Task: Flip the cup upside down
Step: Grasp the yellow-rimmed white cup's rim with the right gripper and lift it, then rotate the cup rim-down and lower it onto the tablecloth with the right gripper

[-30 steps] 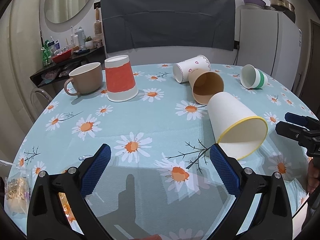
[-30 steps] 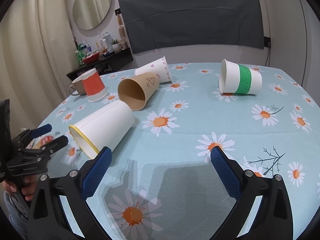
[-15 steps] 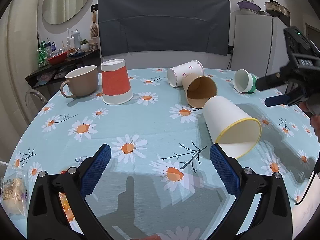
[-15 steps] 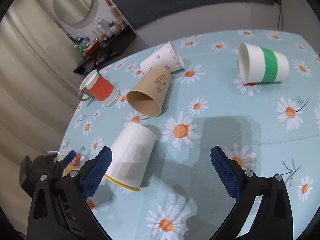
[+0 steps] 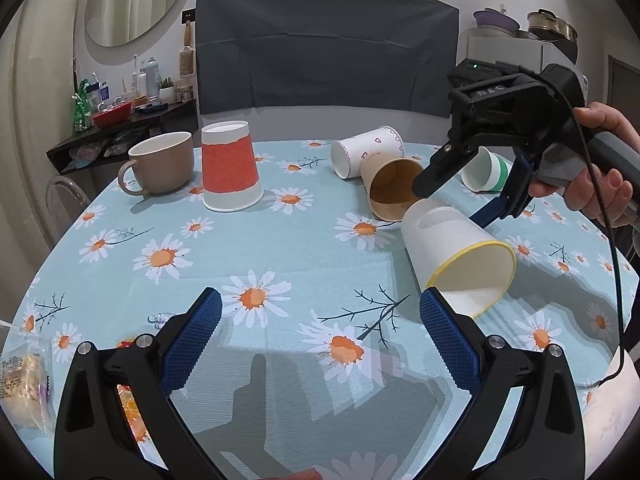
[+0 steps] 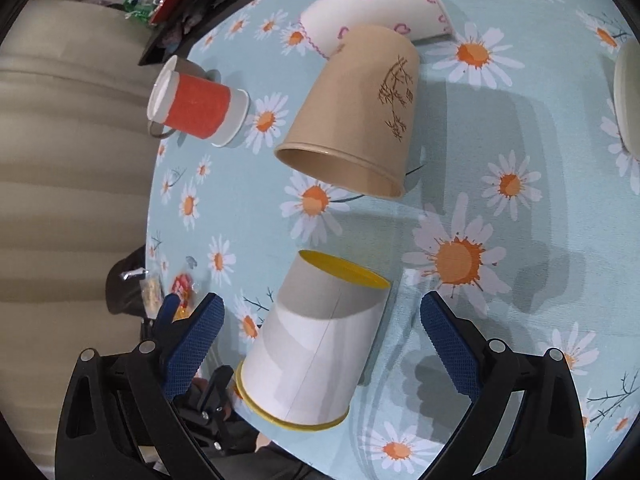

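Observation:
A white paper cup with a yellow rim (image 5: 456, 248) lies on its side on the daisy tablecloth, mouth toward me; it also shows in the right wrist view (image 6: 316, 344). My right gripper (image 6: 320, 336) is open and hovers above this cup, its blue pads to either side of the cup's body, not touching it. In the left wrist view the right gripper (image 5: 460, 200) hangs over the cup's closed end. My left gripper (image 5: 320, 336) is open and empty, low over the table's near edge.
A brown cup (image 5: 394, 190), a heart-print cup (image 5: 366, 150) and a green-banded cup (image 5: 486, 176) lie on their sides behind. A red-banded cup (image 5: 230, 166) stands upside down beside a brown mug (image 5: 162, 168). Snack packets (image 5: 24, 380) lie at the near left edge.
My right gripper has swung up from the table's right edge, tilted downward, and come over the yellow-rimmed cup. My left gripper has stayed almost still. No cup has moved.

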Available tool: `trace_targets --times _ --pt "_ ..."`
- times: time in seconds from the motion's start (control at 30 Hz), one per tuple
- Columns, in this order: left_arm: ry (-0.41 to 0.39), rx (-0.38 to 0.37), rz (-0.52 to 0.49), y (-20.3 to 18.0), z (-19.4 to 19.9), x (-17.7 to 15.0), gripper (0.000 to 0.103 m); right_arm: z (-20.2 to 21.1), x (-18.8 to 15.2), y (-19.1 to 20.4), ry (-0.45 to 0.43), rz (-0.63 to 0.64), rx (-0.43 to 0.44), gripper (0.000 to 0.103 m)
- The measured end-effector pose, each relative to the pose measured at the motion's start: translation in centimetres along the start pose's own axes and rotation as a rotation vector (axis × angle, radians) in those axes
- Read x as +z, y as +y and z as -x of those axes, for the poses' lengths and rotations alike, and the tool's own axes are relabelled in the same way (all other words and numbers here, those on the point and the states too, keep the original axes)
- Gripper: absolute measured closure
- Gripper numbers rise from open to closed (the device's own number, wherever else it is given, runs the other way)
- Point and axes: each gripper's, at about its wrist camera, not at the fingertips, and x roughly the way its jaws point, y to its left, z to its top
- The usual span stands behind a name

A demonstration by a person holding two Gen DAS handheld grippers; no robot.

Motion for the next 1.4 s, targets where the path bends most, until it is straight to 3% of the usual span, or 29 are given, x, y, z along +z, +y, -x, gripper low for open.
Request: trace_targets --times 0.03,0.07,0.1,0.13,0.3,0.43,0.5,0.63,0.77,0.97,1.23,1.4 --pt "-0.001 -0.005 -0.005 -0.1 0.0 0.0 0.006 -0.2 0.3 0.0 0.000 0.006 -0.006 0.010" --pt "-0.001 -0.008 -0.011 -0.2 0.0 0.0 0.006 -0.4 0.4 0.1 -0.007 0.018 -0.024 0.018" --pt "0.000 -0.006 -0.018 -0.3 0.0 -0.1 0.006 -0.7 0.6 0.2 0.000 0.035 -0.031 0.045" --pt "0.000 -0.001 -0.025 -0.5 0.0 -0.1 0.006 -0.6 0.6 0.2 0.003 0.033 -0.021 0.048" --pt "-0.009 0.009 -0.045 -0.8 0.2 -0.2 0.006 1.2 -1.2 1.7 -0.095 0.121 0.004 0.048" --pt "-0.005 0.012 -0.043 -0.7 0.1 -0.2 0.006 4.7 -2.7 2.6 -0.271 0.182 -0.009 0.048" --pt "-0.010 0.017 -0.040 -0.7 0.3 -0.2 0.006 6.3 -3.0 2.4 -0.334 0.187 0.028 0.048" --pt "-0.007 0.020 -0.057 -0.9 0.2 -0.2 0.006 8.8 -3.9 1.8 -0.563 0.197 -0.093 0.048" --pt "-0.022 0.058 -0.074 -1.3 0.3 -0.4 0.006 8.6 -4.9 0.9 -0.738 0.213 -0.248 0.048" --pt "-0.048 0.111 -0.110 -2.1 0.8 -0.5 0.006 6.3 -6.2 0.9 -0.847 0.266 -0.417 0.048" --pt "-0.040 0.107 -0.111 -2.1 0.7 -0.5 0.006 4.1 -7.8 3.6 -0.888 0.358 -0.524 0.048" --pt "-0.032 0.100 -0.109 -2.0 0.5 -0.5 0.006 3.2 -9.5 4.0 -0.897 0.397 -0.542 0.046"
